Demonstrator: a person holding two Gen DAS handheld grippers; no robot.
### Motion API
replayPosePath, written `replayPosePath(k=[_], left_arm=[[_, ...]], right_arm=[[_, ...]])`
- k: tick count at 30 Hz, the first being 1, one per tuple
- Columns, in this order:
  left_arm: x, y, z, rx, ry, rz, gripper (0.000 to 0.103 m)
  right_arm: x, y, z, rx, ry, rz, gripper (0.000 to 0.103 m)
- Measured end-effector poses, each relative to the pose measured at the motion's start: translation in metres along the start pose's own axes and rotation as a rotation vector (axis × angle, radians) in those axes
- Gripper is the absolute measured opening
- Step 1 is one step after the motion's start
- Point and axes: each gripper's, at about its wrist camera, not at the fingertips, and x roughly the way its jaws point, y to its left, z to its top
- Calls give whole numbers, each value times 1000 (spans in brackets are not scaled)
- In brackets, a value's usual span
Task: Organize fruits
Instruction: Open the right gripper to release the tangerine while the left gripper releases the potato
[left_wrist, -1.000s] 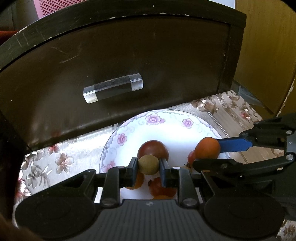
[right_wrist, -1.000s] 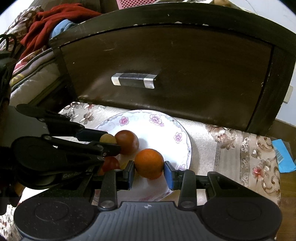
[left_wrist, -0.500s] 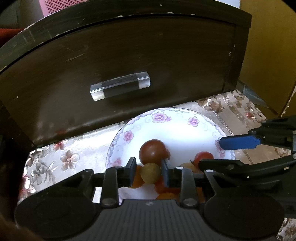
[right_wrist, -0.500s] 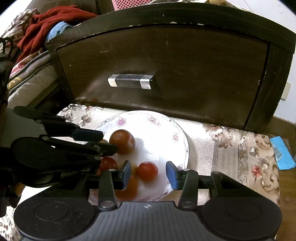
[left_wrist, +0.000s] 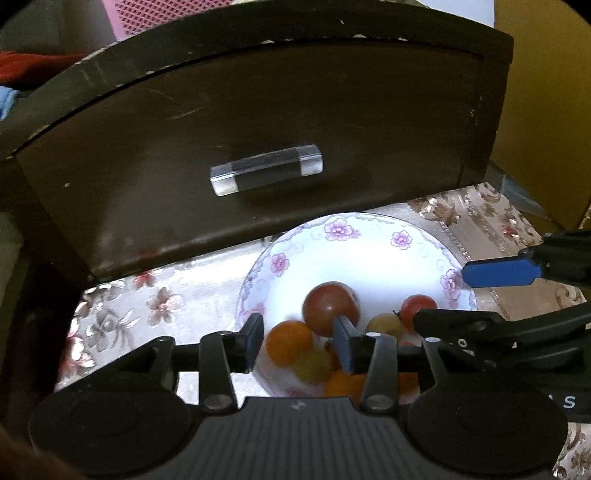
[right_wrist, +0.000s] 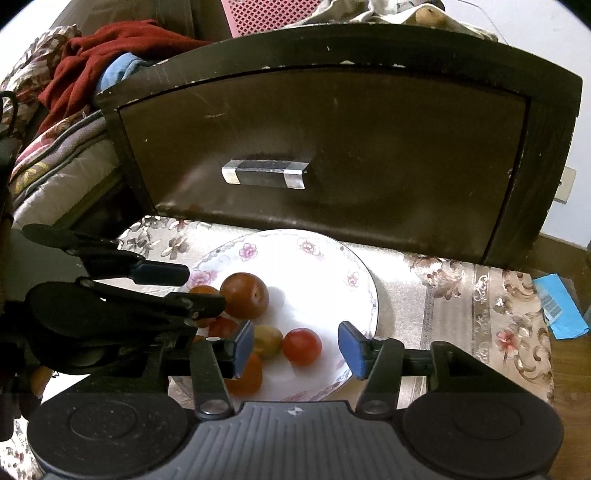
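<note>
A white flowered plate (left_wrist: 369, 254) (right_wrist: 314, 266) holds several small fruits: a large dark red one (left_wrist: 330, 307) (right_wrist: 244, 300), a small red one (left_wrist: 418, 309) (right_wrist: 301, 346), a yellow-green one (left_wrist: 313, 365) (right_wrist: 268, 340) and orange ones (left_wrist: 289, 341). My left gripper (left_wrist: 298, 343) is open and empty just above the near fruits. My right gripper (right_wrist: 295, 350) is open and empty above the plate's near side, with the small red fruit below its gap.
A dark wooden drawer front (left_wrist: 258, 122) (right_wrist: 325, 147) with a clear handle (left_wrist: 266, 174) (right_wrist: 265, 174) stands right behind the plate. The plate rests on a floral cloth (right_wrist: 480, 306). Red and blue clothing (right_wrist: 92, 62) lies at the back left. A blue packet (right_wrist: 557, 306) lies at the right.
My right gripper let go of its orange fruit and opened. My left gripper then let go of the yellow-green fruit, which dropped onto the plate. Both grippers pulled back a little.
</note>
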Motion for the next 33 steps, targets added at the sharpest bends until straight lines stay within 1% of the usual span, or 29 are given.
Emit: replayPosePath(k=[4,10,14,17,19,21,24,27,33], left_arm=[[-6,3,-2,-17,-7,19,57],[-10,6,-5,-34,-14,44,67],[-11,7,-6,-46,-16,52,71],[-12,7,-7,-59,-16,63,76],[-13,8,-9,-72,-18,79,84],[-14,9,-11,-81,-18,95,89],[-18,13,-14,-105,-23,87,90],[-21,16,-18,-136,-28,84,94],[-27,19,-22,-143,-32,104,99]], right_arm=[[-3,2,0,0,-3,0,52],[-8,6,0,3,-10,0,54],[-10,6,0,8,-12,-4,56],[-11,7,-2,13,-12,-8,57],[-11,7,-2,16,-10,-9,57],[-12,8,-3,18,-10,-10,58],[-13,9,-3,19,-12,-11,60],[-15,10,-4,24,-14,-11,63],[-19,14,-6,29,-15,-15,66]])
